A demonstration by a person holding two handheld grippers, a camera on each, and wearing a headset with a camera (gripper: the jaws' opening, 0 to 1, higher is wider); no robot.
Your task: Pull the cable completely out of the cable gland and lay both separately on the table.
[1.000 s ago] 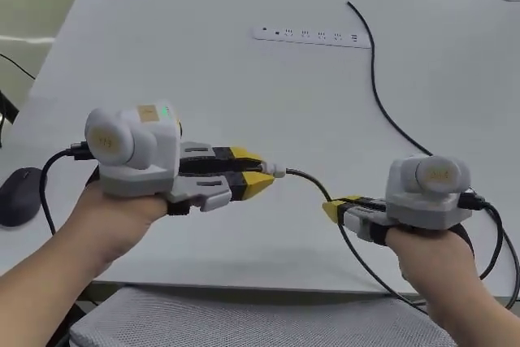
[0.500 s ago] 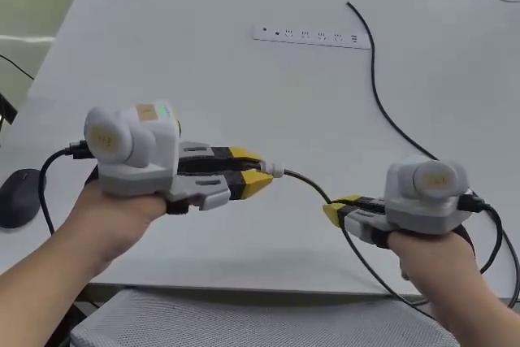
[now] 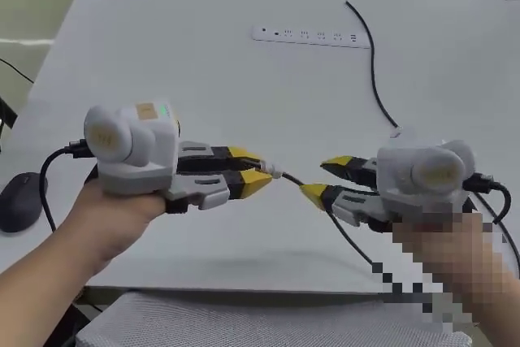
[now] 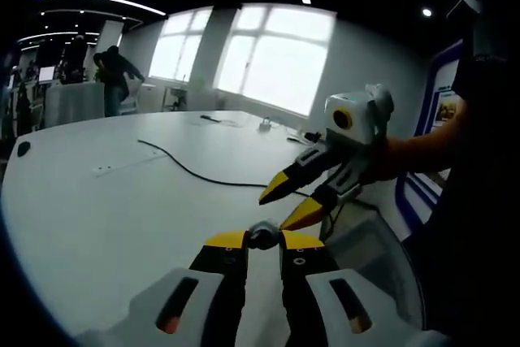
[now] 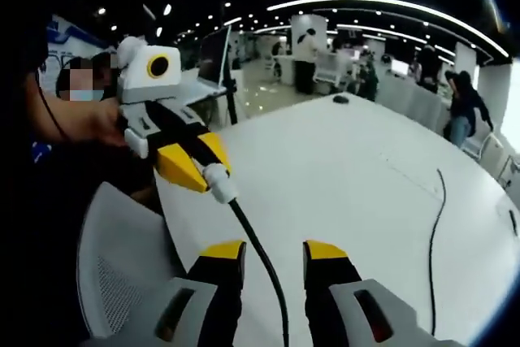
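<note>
Your left gripper (image 3: 262, 175) is squeezed shut on the little white cable gland (image 3: 276, 173), held up over the near part of the table (image 3: 244, 79). The black cable (image 3: 357, 247) comes out of the gland and runs to the right, then drops past the near table edge. Your right gripper (image 3: 318, 178) is wide open and holds nothing. The cable passes between its two jaws, just beside the gland. So the right one looks best placed to close and pull to the right, along the cable. The jaws hide most of the gland, so you cannot tell how much cable sits inside. The cable's other end is cut off.
</note>
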